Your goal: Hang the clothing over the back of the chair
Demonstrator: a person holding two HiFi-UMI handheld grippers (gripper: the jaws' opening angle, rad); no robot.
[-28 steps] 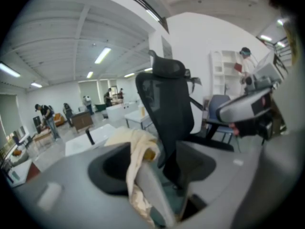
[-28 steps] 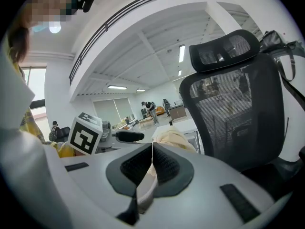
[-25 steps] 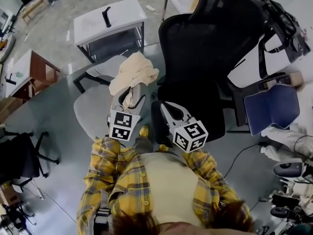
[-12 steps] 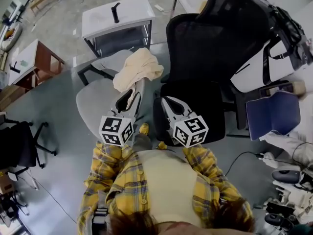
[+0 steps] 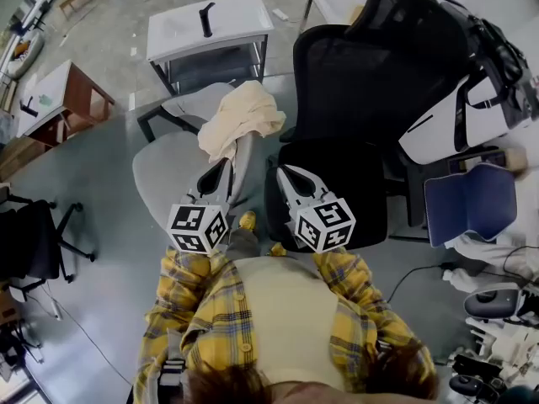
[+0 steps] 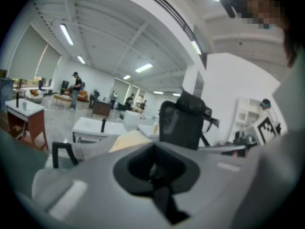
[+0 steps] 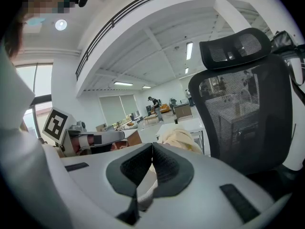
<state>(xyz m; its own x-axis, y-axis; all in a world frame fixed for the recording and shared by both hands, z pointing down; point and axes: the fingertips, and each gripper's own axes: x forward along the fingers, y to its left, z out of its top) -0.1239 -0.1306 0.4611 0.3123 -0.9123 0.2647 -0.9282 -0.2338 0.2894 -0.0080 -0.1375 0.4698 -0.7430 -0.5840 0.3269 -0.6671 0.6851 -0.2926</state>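
Note:
A cream piece of clothing (image 5: 240, 118) lies bunched over the back of a grey chair (image 5: 164, 175); it also shows in the left gripper view (image 6: 127, 140) and the right gripper view (image 7: 178, 138). Its lower tail runs down into my left gripper (image 5: 222, 167), whose jaws are closed together on it. In the left gripper view the left gripper (image 6: 153, 147) shows its jaws meeting. My right gripper (image 5: 286, 179) hovers over the seat of the black mesh office chair (image 5: 370, 82), shut with nothing in it; in its own view the right gripper (image 7: 151, 147) has its pads touching.
A white table (image 5: 210, 28) stands behind the grey chair, a brown desk (image 5: 59, 99) at far left. A blue chair (image 5: 467, 200) and a black bag (image 5: 497, 57) crowd the right side. Cables lie on the floor at lower right. People stand far off in the hall.
The left gripper's jaws, wide around the cloth's hanging tail a second ago, have closed on it, and the gripper has rolled and lifted a little. The right gripper has stayed put.

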